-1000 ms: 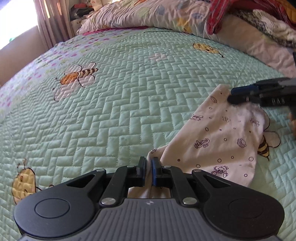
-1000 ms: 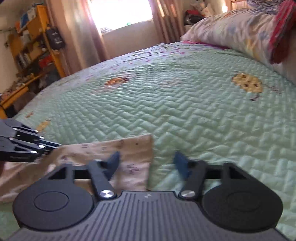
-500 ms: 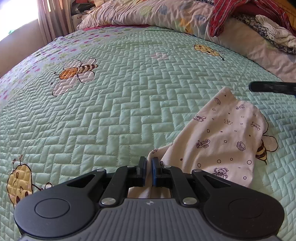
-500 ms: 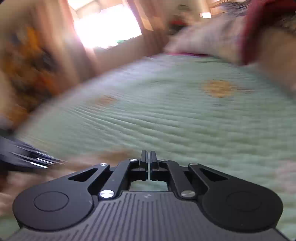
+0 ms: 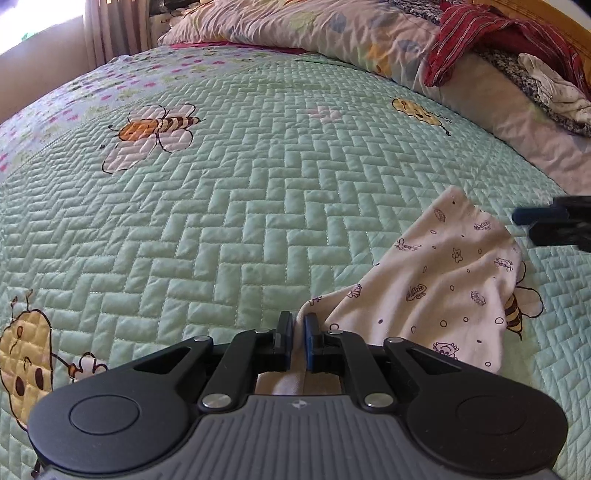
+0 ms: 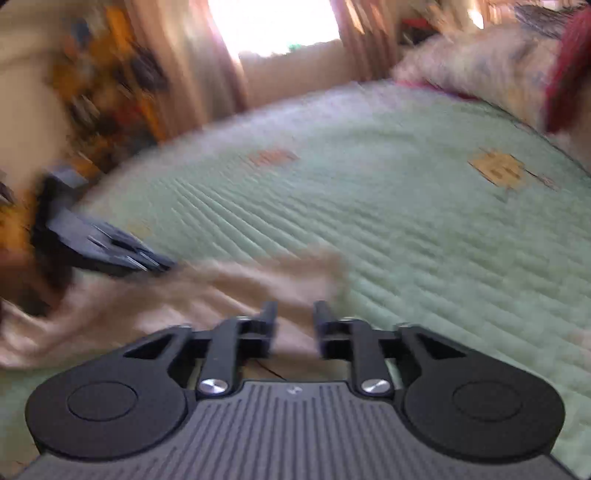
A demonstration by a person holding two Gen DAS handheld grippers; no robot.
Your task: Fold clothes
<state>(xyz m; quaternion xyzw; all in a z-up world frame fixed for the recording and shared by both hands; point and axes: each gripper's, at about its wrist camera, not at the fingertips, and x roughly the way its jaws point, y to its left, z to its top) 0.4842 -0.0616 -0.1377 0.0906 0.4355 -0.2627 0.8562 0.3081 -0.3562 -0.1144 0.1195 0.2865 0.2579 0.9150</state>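
Note:
A small cream garment [image 5: 439,280] printed with tiny cartoon figures lies on the green quilted bedspread [image 5: 240,206]. My left gripper [image 5: 299,325] is shut on its near corner, and the cloth runs between the pads. At the right edge of the left wrist view my right gripper [image 5: 524,221] hovers by the garment's far corner. The right wrist view is blurred: my right gripper [image 6: 294,314] stands partly open just above the garment [image 6: 207,295], with nothing between its fingers. My left gripper [image 6: 155,262] pinches the cloth at the left there.
Along the back of the bed lies a pile of bedding [image 5: 332,33] with a red striped garment [image 5: 491,33] and white clothes [image 5: 554,88]. Curtains and a bright window [image 6: 273,26] stand beyond the bed. A cluttered yellow shelf [image 6: 103,88] is at the left.
My right gripper let the garment's far corner go, drew back and shut, then came back over the cloth and opened partway. My left gripper kept its hold and barely moved.

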